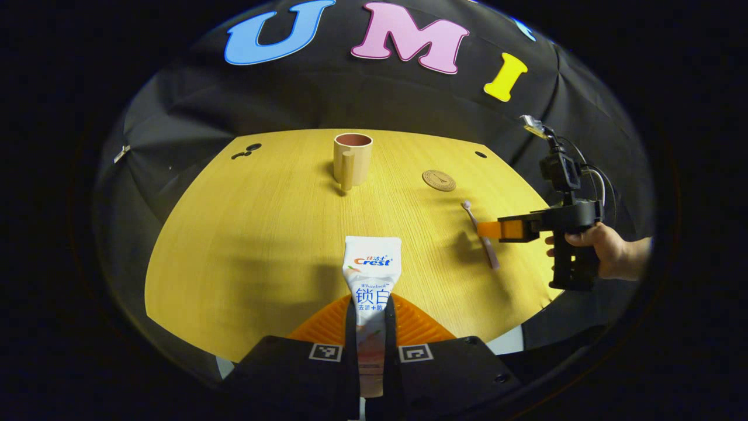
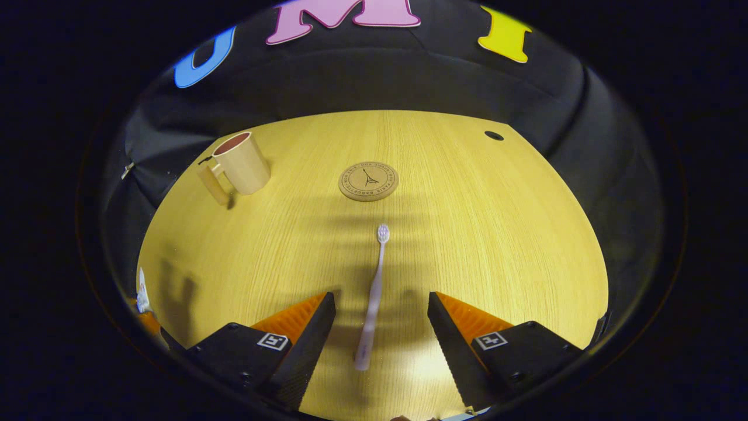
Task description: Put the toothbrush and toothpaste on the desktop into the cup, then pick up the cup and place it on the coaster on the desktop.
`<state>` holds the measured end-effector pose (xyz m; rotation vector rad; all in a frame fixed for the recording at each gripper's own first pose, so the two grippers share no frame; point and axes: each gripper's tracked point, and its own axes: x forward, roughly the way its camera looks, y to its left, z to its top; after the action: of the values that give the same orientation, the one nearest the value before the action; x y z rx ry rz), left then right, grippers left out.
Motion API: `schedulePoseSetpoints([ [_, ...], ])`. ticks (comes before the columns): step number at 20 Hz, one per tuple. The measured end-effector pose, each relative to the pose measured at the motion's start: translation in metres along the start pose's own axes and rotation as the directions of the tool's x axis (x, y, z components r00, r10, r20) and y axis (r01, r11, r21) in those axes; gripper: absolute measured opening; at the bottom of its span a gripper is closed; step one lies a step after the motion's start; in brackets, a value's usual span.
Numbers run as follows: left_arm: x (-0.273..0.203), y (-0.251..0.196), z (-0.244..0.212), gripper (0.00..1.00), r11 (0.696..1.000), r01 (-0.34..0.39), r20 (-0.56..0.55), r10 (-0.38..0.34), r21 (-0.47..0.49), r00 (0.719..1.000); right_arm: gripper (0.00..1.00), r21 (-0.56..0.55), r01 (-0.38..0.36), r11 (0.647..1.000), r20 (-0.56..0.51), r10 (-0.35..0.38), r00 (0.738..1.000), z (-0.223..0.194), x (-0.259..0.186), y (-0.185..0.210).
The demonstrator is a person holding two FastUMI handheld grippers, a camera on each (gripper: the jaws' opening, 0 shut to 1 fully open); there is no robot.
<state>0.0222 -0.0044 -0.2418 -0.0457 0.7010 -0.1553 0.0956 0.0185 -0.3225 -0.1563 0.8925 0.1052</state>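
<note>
White toothpaste tube (image 1: 372,275) pinched in left claw (image 1: 370,327); toothbrush (image 2: 373,298) between wide-open right claw (image 2: 381,327).

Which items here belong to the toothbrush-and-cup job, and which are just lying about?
Job items:
toothpaste
toothbrush
cup
coaster

Not part of the job:
table, with holes near its far edge
black cloth wall

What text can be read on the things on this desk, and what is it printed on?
"Crest": toothpaste tube, held in the left gripper.
"锁白": same tube, below the brand.
Smaller print on the tube: too small to read.
Coaster: ring of lettering, too small to read.
</note>
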Motion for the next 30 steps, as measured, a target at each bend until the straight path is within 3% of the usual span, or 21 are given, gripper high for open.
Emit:
schedulePoseSetpoints([
  [7, -0.003, 0.003, -0.001, 0.21, 1.0, 0.007, -0.002, -0.007, -0.005, 1.0, 0.99, 0.027, 0.024, 0.999, -0.064, -0.022, 0.998, -0.005, 0.027, -0.001],
  [10, -0.002, 0.002, 0.002, 0.21, 1.0, 0.019, 0.001, -0.019, -0.006, 1.0, 0.93, 0.04, 0.028, 0.999, -0.081, -0.025, 0.996, -0.006, 0.023, 0.002],
  [11, -0.001, 0.001, 0.004, 0.26, 1.0, 0.021, 0.0, -0.021, -0.001, 1.0, 0.74, 0.032, 0.022, 0.999, -0.08, -0.019, 0.997, -0.005, 0.026, 0.004],
  [12, 0.0, 0.001, 0.003, 0.21, 1.0, 0.024, -0.001, -0.024, 0.006, 1.0, 0.68, 0.016, 0.012, 1.0, -0.08, -0.011, 0.997, -0.004, 0.026, 0.008],
  [13, 0.0, 0.0, 0.005, 0.21, 1.0, 0.026, -0.001, -0.026, 0.013, 1.0, 0.54, 0.004, -0.001, 1.0, -0.081, 0.001, 0.997, -0.004, 0.026, 0.011],
  [14, 0.0, -0.001, 0.005, 0.26, 0.999, 0.031, -0.003, -0.031, 0.018, 1.0, 0.58, -0.005, -0.001, 1.0, -0.08, 0.001, 0.997, -0.003, 0.026, 0.012],
  [15, 0.001, -0.001, 0.005, 0.21, 0.999, 0.035, -0.006, -0.035, 0.024, 0.999, 0.31, -0.02, -0.004, 1.0, -0.09, 0.002, 0.996, -0.005, 0.026, 0.013],
  [16, 0.003, -0.001, 0.004, 0.21, 0.999, 0.034, -0.009, -0.033, 0.035, 0.999, 0.31, -0.027, -0.02, 0.999, -0.087, 0.017, 0.996, -0.005, 0.029, 0.015],
  [17, 0.004, 0.0, 0.004, 0.21, 0.999, 0.032, -0.01, -0.031, 0.044, 0.999, 0.11, -0.022, -0.02, 1.0, -0.097, 0.017, 0.995, -0.006, 0.026, 0.016],
  [20, 0.01, -0.002, 0.006, 0.21, 0.998, 0.043, -0.01, -0.042, 0.039, 0.999, 0.09, -0.037, -0.07, 0.997, -0.157, 0.063, 0.986, -0.013, 0.022, 0.022],
  [22, 0.013, -0.002, 0.008, 0.21, 0.998, 0.048, -0.01, -0.047, 0.047, 0.999, 0.07, -0.105, -0.123, 0.987, -0.203, 0.1, 0.974, -0.02, 0.017, 0.025],
  [30, 0.024, 0.006, 0.039, 0.21, 0.997, 0.058, 0.04, -0.06, 0.043, 0.997, 0.05, -0.112, -0.152, 0.982, -0.136, 0.136, 0.981, -0.017, -0.011, 0.026],
])
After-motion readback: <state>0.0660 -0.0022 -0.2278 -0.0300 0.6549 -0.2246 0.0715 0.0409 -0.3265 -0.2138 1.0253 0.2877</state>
